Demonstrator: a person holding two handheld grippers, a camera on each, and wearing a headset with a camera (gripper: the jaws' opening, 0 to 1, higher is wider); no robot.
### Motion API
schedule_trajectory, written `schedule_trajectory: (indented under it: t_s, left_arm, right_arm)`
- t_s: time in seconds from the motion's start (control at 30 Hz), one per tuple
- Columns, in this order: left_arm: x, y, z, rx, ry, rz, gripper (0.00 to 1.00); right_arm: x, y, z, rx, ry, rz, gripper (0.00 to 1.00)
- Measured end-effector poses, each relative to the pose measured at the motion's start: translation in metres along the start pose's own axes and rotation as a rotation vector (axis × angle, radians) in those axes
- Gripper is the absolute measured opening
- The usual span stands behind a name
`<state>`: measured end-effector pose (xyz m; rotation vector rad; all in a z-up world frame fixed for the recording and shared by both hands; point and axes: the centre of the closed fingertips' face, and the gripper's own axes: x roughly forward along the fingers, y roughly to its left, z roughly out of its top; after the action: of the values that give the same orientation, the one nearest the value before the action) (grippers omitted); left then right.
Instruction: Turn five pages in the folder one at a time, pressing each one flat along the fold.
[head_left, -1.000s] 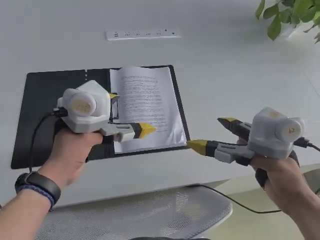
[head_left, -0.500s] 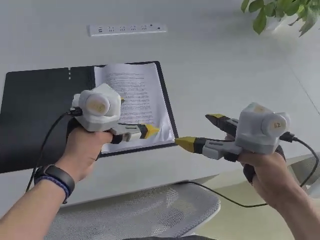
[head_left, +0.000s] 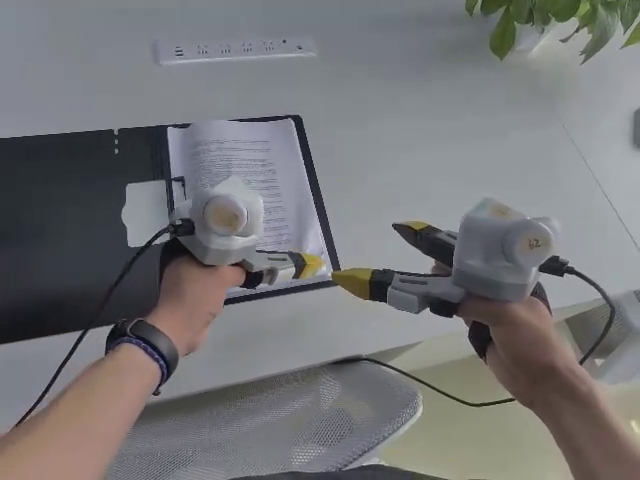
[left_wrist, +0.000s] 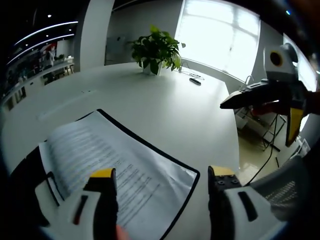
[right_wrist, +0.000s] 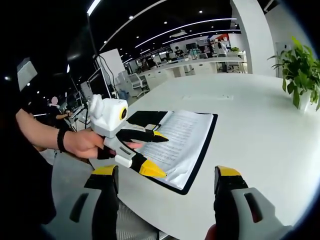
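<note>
A flat black folder (head_left: 60, 230) lies open on the smooth white table (head_left: 430, 130). The left hand-held gripper (left_wrist: 162, 172) gapes empty over the 5 o'clock corner of its printed sheet (head_left: 245, 165). The right hand-held gripper (right_wrist: 166, 171), equally wide and empty, hangs at the folder's 4 o'clock.

An open black folder (head_left: 60, 230) lies on the white table (head_left: 420, 130), with a printed page (head_left: 245, 170) on its right half. The left claw (head_left: 300, 262) hovers over the page's lower edge. The right claw (head_left: 378, 254), jaws spread, hangs just right of the folder.

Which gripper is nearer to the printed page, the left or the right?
Left. The left gripper hangs over the near right corner of the page; the right gripper is off the folder, to its right.
</note>
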<state>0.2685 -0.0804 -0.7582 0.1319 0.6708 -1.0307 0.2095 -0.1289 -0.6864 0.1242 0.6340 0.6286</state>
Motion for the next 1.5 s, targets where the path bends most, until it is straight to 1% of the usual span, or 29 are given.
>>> schedule_trajectory:
  t_s: [0.07, 0.17, 0.23, 0.3, 0.37, 0.47, 0.63, 0.67, 0.8, 0.83, 0.97, 1.1, 1.5]
  left_arm:
    - [0.005, -0.003, -0.003, -0.001, 0.007, -0.001, 0.73]
    - [0.011, -0.004, -0.006, -0.005, 0.012, 0.004, 0.71]
    - [0.015, -0.003, -0.01, 0.003, 0.026, 0.013, 0.7]
    - [0.018, -0.002, -0.013, -0.004, 0.035, 0.018, 0.7]
    - [0.021, 0.002, -0.019, 0.01, 0.057, 0.039, 0.71]
    - [0.025, 0.004, -0.024, 0.01, 0.069, 0.053, 0.7]
    - [0.028, 0.005, -0.023, 0.011, 0.061, 0.078, 0.69]
    - [0.029, 0.006, -0.025, 0.028, 0.067, 0.088, 0.68]
    - [0.029, 0.006, -0.026, 0.054, 0.069, 0.098, 0.67]
    - [0.028, 0.008, -0.027, 0.07, 0.075, 0.105, 0.66]
    - [0.029, 0.011, -0.028, 0.103, 0.078, 0.125, 0.61]
    - [0.029, 0.012, -0.028, 0.097, 0.074, 0.131, 0.6]
    - [0.027, 0.014, -0.027, 0.088, 0.061, 0.134, 0.56]
  right_arm:
    - [0.0, -0.001, -0.001, 0.001, 0.001, 0.0, 0.77]
    - [-0.001, -0.002, -0.002, 0.003, 0.002, 0.002, 0.77]
    - [-0.001, -0.003, -0.003, 0.005, 0.005, 0.003, 0.77]
    - [-0.002, -0.005, -0.004, 0.006, 0.007, 0.004, 0.77]
    - [-0.003, -0.006, -0.005, 0.009, 0.008, 0.004, 0.77]
    - [-0.004, -0.008, -0.006, 0.011, 0.012, 0.004, 0.77]
    - [-0.006, -0.011, -0.007, 0.022, 0.012, 0.002, 0.76]
    - [-0.005, -0.012, -0.007, 0.024, 0.012, 0.003, 0.76]
    - [-0.002, -0.011, -0.009, 0.026, 0.016, 0.014, 0.75]
    - [-0.001, -0.01, -0.009, 0.027, 0.017, 0.016, 0.75]
    - [0.005, -0.006, -0.011, 0.03, 0.022, 0.031, 0.75]
    - [0.008, -0.003, -0.01, 0.028, 0.023, 0.043, 0.74]
    - [0.026, -0.01, -0.013, 0.055, 0.02, 0.067, 0.72]
